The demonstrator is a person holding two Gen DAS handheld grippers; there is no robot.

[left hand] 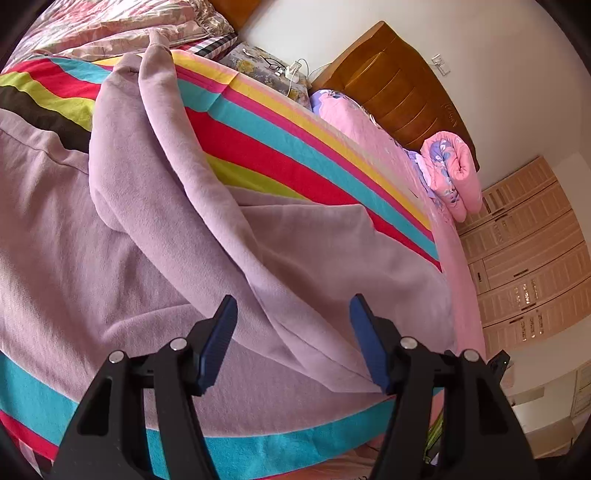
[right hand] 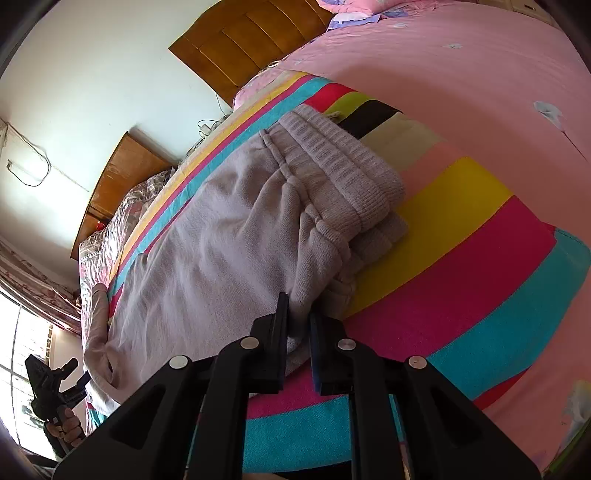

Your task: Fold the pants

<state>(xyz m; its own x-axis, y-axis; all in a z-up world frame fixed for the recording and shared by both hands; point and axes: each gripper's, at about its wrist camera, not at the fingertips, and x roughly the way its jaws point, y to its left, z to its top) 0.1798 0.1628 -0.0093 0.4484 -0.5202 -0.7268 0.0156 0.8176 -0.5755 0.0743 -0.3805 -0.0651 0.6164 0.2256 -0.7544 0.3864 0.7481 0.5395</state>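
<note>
Lilac sweatpants (left hand: 155, 229) lie spread on a bright striped blanket (left hand: 280, 147) on the bed. In the left wrist view one leg is folded over the other and runs to a cuff at the far end. My left gripper (left hand: 293, 299) hovers open over the near fabric, with cloth below its blue pads (left hand: 218, 339) but none pinched. In the right wrist view the ribbed waistband (right hand: 343, 166) lies bunched on the blanket (right hand: 461, 229). My right gripper (right hand: 298, 306) is shut on a fold of the pants (right hand: 221, 240) just below the waistband. The left gripper (right hand: 55, 376) also shows far left, in a hand.
A pink sheet (right hand: 461, 55) covers the bed beyond the blanket. A rolled pink quilt (left hand: 452, 173) lies by the wooden headboard (left hand: 399, 81). Glasses and a charger (left hand: 284, 70) rest on a patterned pillow. Floral bedding (left hand: 122, 26) is piled far left; a wardrobe (left hand: 528, 251) stands right.
</note>
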